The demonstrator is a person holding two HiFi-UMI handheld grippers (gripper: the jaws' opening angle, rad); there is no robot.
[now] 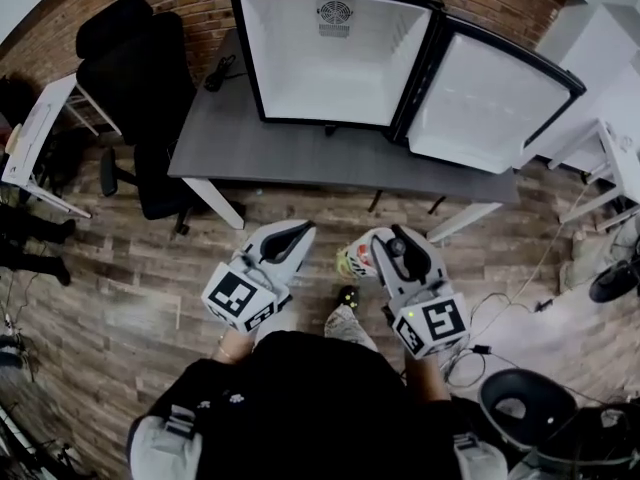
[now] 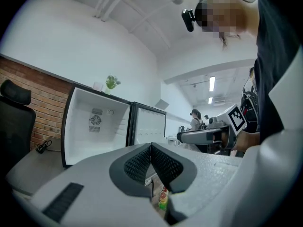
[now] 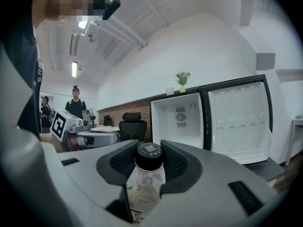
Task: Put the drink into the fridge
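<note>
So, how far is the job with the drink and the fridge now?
Done: the fridge stands open and empty on the table. In hand: the right gripper holds the bottle. To do: bring it to the fridge and set it inside.

— What do the tools look like?
— The left gripper (image 1: 293,234) and right gripper (image 1: 388,240) are pale grey shells with black ribbed pads (image 2: 140,164), and each carries a black-and-white marker cube (image 1: 240,298).
— Clothing?
— Black top (image 1: 300,408), grey sleeves (image 1: 165,446).
</note>
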